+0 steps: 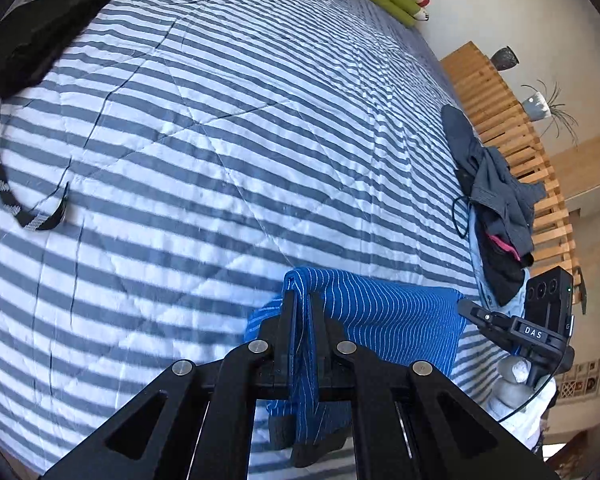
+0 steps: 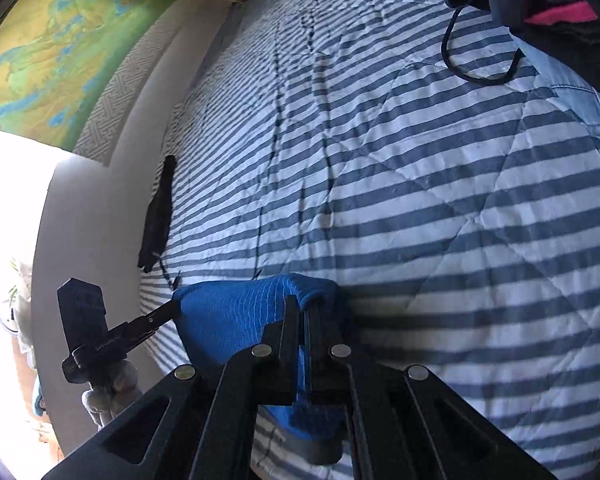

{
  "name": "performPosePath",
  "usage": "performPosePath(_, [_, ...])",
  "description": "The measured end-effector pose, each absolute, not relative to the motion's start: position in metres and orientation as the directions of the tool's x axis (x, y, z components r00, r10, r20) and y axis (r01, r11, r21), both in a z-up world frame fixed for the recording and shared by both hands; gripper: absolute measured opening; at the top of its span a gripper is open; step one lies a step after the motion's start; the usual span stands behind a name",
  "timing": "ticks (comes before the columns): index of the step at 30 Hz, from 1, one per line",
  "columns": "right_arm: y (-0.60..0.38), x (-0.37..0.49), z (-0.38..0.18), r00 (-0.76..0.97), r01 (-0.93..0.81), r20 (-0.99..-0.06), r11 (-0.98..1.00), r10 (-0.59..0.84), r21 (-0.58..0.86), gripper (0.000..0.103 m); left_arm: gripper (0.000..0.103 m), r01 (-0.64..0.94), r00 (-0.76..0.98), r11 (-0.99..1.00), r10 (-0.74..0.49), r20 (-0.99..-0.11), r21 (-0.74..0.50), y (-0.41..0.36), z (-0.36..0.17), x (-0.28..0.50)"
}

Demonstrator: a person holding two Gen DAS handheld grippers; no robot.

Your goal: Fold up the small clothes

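Over the bed [image 1: 220, 128]: blue striped garment [image 1: 400, 312] hangs stretched between both tools.
Left tool [image 1: 302, 300]: clamped on one end.
Right tool [image 2: 304, 312]: clamped on the other end.
Long axis: runs tool to tool; neither hand nearer.

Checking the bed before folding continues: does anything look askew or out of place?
Mostly the unsorted clothes heap crumpled at the bed's edge. A black garment trails a loose strap. Nothing looks damaged.
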State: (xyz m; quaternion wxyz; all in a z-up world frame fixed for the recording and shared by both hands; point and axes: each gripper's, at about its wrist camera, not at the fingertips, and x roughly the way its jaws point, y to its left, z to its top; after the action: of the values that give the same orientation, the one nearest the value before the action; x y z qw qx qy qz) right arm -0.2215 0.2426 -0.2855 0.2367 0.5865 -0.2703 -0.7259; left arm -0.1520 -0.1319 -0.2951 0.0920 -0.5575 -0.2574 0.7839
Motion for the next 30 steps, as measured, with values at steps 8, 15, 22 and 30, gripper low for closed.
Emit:
performPosePath(8, [0.228,-0.248,-0.294,-0.179,0.098,-0.794,-0.814,-0.581,0.573,0.004,0.008,0.165,-0.319,-0.870,0.399,-0.860,-0.465,-0.127,-0.323,-0.191])
performPosePath(15, [0.246,-0.210,-0.244,-0.319,0.200,-0.803,-0.864,-0.503,0.462,0.007,0.023,0.145,-0.401,-0.909,0.307,-0.863,-0.390,-0.142,-0.292,-0.166])
performPosePath(22, [0.197,-0.168,-0.241,-0.269,0.375,-0.787,-0.813,-0.555,0.445,0.007,0.021,-0.021,-0.382,-0.909,0.392,-0.837,-0.416,-0.096,-0.289,-0.133])
performPosePath(30, [0.201,-0.157,-0.280,-0.237,0.387,-0.887,-0.876,-0.397,0.289,0.007,0.022,0.008,-0.323,-0.951,0.291,-0.901,-0.310,-0.089,-0.324,-0.135])
